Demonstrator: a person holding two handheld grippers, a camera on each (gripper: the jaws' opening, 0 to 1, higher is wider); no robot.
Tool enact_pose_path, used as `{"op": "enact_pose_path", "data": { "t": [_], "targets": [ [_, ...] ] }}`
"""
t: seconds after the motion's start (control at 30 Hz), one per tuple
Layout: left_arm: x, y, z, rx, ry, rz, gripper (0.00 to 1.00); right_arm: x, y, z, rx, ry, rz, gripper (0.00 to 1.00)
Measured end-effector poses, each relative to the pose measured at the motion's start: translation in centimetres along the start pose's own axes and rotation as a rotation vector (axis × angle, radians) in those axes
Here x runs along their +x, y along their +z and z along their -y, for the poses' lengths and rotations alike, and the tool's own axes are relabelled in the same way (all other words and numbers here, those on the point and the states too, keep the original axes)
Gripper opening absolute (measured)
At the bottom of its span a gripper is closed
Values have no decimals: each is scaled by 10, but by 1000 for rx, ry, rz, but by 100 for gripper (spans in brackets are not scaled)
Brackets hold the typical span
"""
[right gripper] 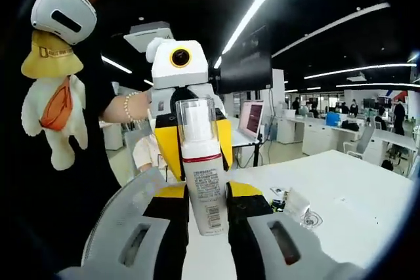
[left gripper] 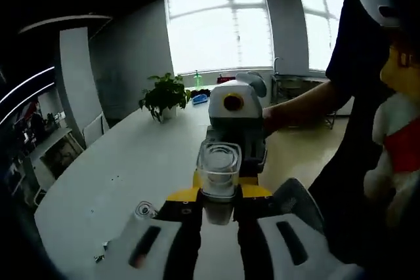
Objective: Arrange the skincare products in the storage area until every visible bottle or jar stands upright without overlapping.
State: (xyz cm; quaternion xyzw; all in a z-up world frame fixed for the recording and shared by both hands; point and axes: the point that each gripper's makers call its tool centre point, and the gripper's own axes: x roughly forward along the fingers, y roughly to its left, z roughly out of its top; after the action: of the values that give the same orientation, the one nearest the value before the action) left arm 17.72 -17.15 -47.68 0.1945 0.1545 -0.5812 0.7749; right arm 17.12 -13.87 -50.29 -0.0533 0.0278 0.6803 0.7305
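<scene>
A white bottle (right gripper: pixel 205 188) with a red band, a barcode label and a clear cap (right gripper: pixel 195 119) is held up in the air above the white table (right gripper: pixel 354 188). My right gripper (right gripper: pixel 209 191) is shut on its labelled body. Facing it, my left gripper (right gripper: pixel 180 90) flanks the cap end with its yellow fingers. In the left gripper view the clear cap (left gripper: pixel 218 172) sits between the jaws of my left gripper (left gripper: pixel 218 196), which is shut on it. Right behind the cap is the right gripper (left gripper: pixel 235 119), held by a person's hand.
A small clear round piece (left gripper: pixel 146 210) and tiny bits (left gripper: pixel 102 254) lie on the table (left gripper: pixel 125 162); a potted plant (left gripper: pixel 164 96) stands at its far end. A clear container (right gripper: pixel 296 204) and a dark item (right gripper: pixel 279 196) sit near the bottle. The person stands close, wearing a plush toy (right gripper: pixel 52 103).
</scene>
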Motion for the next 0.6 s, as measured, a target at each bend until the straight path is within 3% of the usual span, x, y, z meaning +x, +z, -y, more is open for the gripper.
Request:
{"op": "enact_pose_path", "data": {
  "t": [0.13,0.33,0.6],
  "targets": [
    [14,-18,2,0,-22,-43,21,3,-22,2,0,-3,-51,20],
    [28,-35,5,-26,-50,-62,21,2,-49,4,22,-4,-95,20],
    [50,-69,1,-43,-73,-104,21,7,-89,10,42,10,-156,20]
  ]
}}
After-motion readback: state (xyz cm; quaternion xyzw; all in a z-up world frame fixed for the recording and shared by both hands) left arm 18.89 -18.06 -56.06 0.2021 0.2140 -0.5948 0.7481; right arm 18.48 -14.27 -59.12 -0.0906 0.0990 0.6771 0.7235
